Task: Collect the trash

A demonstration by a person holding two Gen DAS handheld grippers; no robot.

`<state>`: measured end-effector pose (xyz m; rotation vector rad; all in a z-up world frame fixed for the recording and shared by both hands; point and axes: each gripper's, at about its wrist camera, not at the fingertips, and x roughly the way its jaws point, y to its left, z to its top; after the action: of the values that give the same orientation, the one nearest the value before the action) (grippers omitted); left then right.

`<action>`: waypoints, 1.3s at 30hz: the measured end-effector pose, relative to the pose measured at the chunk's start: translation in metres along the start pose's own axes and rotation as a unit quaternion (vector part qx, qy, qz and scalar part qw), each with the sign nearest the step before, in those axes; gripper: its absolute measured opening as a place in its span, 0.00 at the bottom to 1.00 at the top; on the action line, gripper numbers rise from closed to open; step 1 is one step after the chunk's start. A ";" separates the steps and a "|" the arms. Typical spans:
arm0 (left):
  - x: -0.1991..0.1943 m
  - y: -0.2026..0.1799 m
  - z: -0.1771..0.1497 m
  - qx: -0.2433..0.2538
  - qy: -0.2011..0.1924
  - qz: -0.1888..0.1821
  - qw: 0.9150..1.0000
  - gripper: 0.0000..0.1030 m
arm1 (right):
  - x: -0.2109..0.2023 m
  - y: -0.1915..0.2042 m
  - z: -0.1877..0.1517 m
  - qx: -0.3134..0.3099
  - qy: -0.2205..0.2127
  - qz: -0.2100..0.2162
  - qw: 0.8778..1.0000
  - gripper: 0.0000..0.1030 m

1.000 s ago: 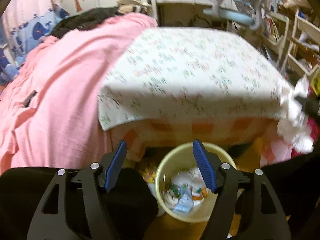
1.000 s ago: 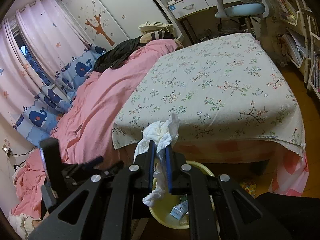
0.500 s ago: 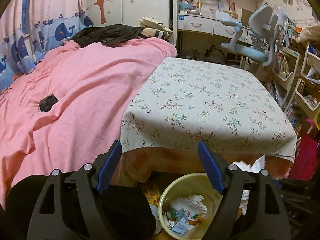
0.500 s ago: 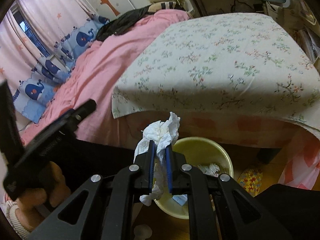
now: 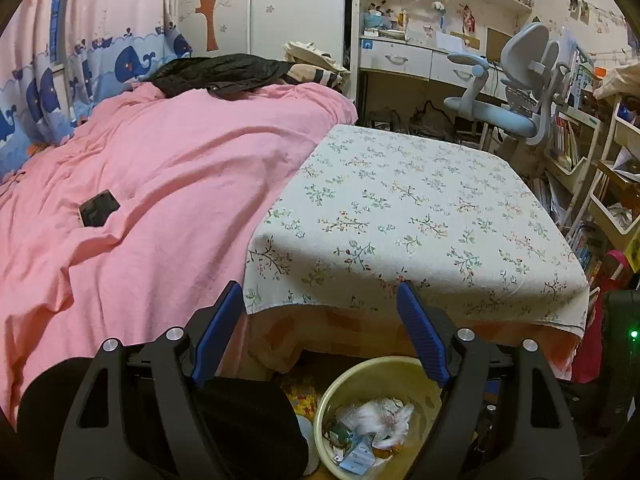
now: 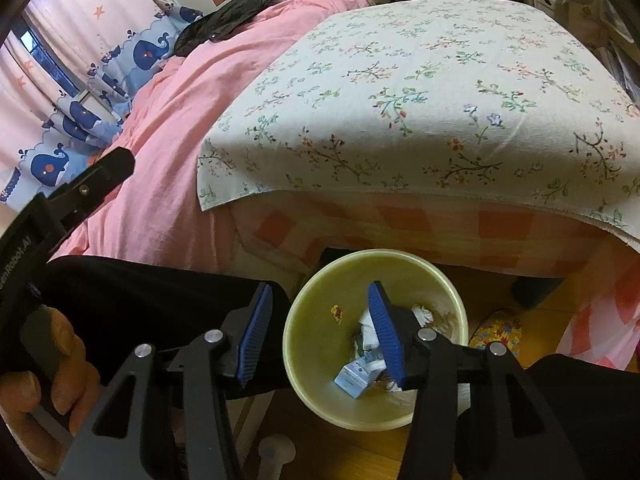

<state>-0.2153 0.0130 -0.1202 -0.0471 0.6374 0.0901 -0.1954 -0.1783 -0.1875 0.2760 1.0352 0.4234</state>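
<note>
Tissue (image 6: 370, 334) now lies in the yellow bin (image 6: 320, 394) directly below your right gripper (image 6: 320, 330), whose jaws have just been opening and stand apart with nothing between them (half a second ago they pinched that wad), so this piece counts as collected. Your left gripper (image 5: 320, 336) hangs open and empty. Left of it, its handle reads "Robot.AI", partly cut off. Farther off, the floral sheet (image 5: 420, 216) shows no trash.

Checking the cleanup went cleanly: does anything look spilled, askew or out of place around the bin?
Nothing spilled: the yellow bin stands upright with tissue and wrappers inside. One oddity: a dark phone-like object lies on the pink duvet.
</note>
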 end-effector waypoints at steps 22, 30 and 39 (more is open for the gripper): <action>-0.030 -0.005 0.041 0.018 -0.090 -0.001 0.996 0.85 | -0.105 0.021 0.030 -0.069 -0.305 -0.204 0.927 0.92; -0.041 -0.014 0.069 0.027 -0.124 -0.017 0.992 0.87 | -0.121 0.018 0.042 -0.061 -0.345 -0.214 0.912 0.92; -0.044 -0.025 0.094 0.038 -0.141 -0.028 0.989 0.89 | -0.130 0.019 0.049 -0.059 -0.367 -0.218 0.902 0.92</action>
<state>-0.1929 -0.0081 -0.0180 0.0209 0.3565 0.0176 -0.2137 -0.2226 -0.0553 0.0695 0.3015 -0.0425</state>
